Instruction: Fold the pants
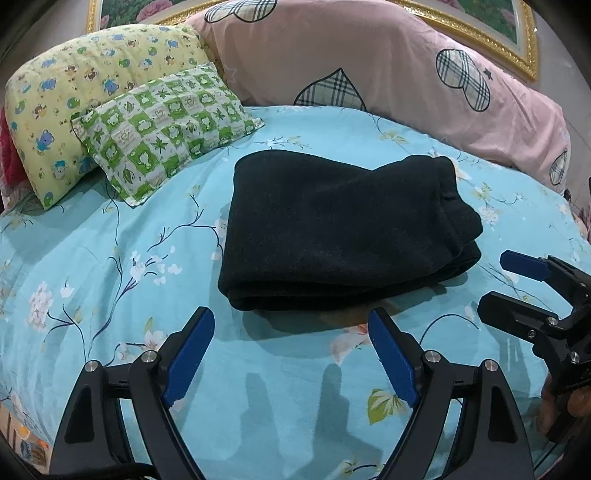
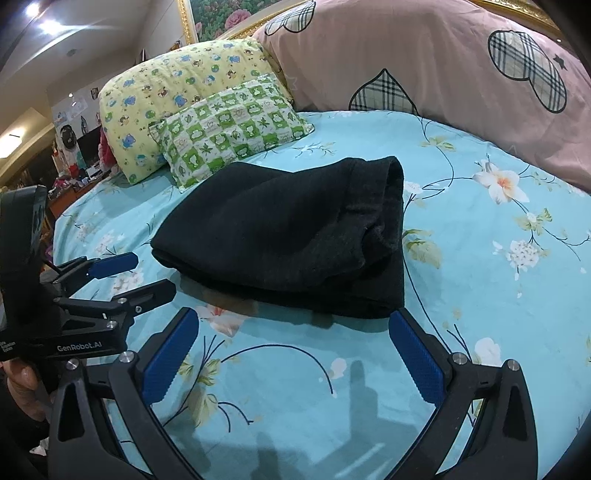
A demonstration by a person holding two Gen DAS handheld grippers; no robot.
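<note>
Black pants point(image 1: 340, 229) lie folded into a thick rectangular bundle on the light-blue floral bed sheet point(image 1: 110, 280). They also show in the right wrist view point(image 2: 291, 236). My left gripper point(image 1: 291, 325) is open and empty, hovering just in front of the bundle's near edge. My right gripper point(image 2: 291, 325) is open and empty, also just short of the near edge. The right gripper shows at the right edge of the left wrist view point(image 1: 506, 284), beside the pants. The left gripper shows at the left of the right wrist view point(image 2: 147, 275).
A green checked pillow point(image 1: 166, 129) and a yellow cartoon pillow point(image 1: 74, 96) lie at the back left. A big pink bolster with plaid hearts point(image 1: 406, 74) runs along the back and right. A gold picture frame point(image 1: 480, 33) hangs behind. Room clutter point(image 2: 74, 158) lies beyond the bed's left edge.
</note>
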